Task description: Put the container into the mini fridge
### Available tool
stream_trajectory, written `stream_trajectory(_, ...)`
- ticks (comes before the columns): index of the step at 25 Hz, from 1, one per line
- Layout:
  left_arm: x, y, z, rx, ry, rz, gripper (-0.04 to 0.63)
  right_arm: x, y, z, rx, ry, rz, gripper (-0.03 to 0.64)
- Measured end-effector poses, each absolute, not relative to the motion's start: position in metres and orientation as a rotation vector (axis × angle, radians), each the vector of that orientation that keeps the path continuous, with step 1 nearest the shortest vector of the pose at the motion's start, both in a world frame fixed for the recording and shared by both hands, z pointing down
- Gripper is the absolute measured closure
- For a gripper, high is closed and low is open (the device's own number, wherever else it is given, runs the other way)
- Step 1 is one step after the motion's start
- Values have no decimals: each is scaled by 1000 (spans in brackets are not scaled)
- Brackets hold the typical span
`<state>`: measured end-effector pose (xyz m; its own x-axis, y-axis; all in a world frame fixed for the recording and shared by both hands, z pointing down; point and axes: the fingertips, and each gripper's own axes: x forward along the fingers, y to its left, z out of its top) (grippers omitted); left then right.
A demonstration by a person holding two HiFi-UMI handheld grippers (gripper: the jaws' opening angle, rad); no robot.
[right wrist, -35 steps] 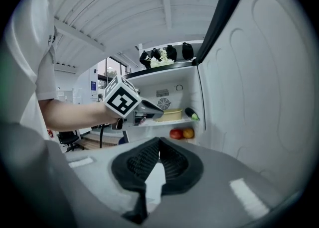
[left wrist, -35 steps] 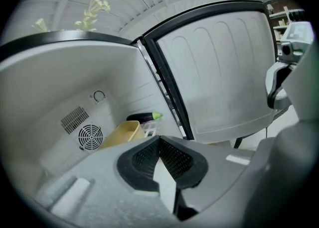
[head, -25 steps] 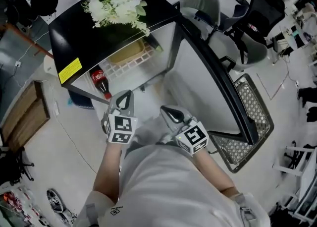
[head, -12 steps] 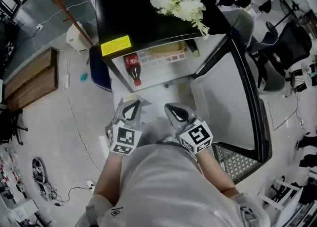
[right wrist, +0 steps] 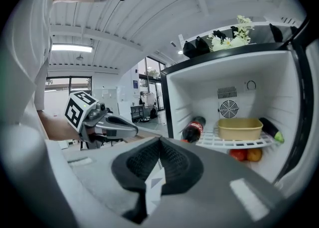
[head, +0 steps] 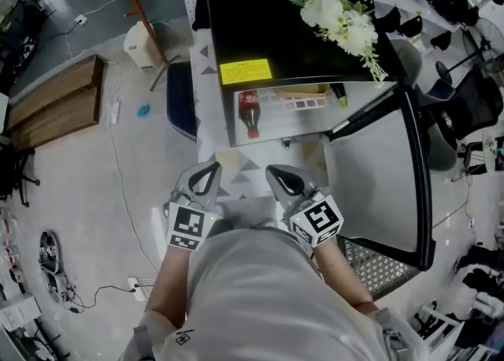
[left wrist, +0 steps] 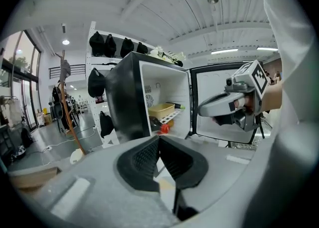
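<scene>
- The room is a big workshop with a pale floor (head: 94, 194) and bright strip lights on the ceiling.
- The left gripper (left wrist: 158, 142) has its jaws closed, with nothing between them.
- The right gripper (right wrist: 159, 145) is the same: jaws pressed together and empty. Both hang side by side in front of the open mini fridge (head: 260, 28).
- The container (right wrist: 240, 128) is already inside the fridge. It is a low, pale yellow tub with no lid, standing upright on the white wire shelf (right wrist: 224, 143), just under the round fan vent (right wrist: 228, 107).
- A cola bottle (right wrist: 192, 129) lies on its side at the left end of that shelf. Its label is red – the white writing is too small to read.
- A yellow sticker (head: 246, 71) sits on the fridge's black top, and its print is too small to read.
- White flowers (head: 339, 16) lie on the top too.
- The door (head: 378, 170) is swung wide open to the right.
</scene>
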<state>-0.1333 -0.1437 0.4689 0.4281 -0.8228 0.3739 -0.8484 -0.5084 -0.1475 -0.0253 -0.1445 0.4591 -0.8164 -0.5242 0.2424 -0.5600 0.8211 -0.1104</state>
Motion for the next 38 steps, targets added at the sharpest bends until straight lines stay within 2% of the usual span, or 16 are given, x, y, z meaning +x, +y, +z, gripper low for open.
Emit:
stream_trajectory(7, -160, -141, 448, 2589, -1545, 446, 586, -60, -139, 444, 772, -2854, 228, 614)
stream_trajectory(15, -175, -137, 434, 2621, -1545, 391, 586, -68, -140, 434, 829, -2862, 198, 614)
stream_trajectory(38, -147, -142, 439, 2668, -1445, 396, 586, -52, -139, 440, 917, -2817, 208, 614)
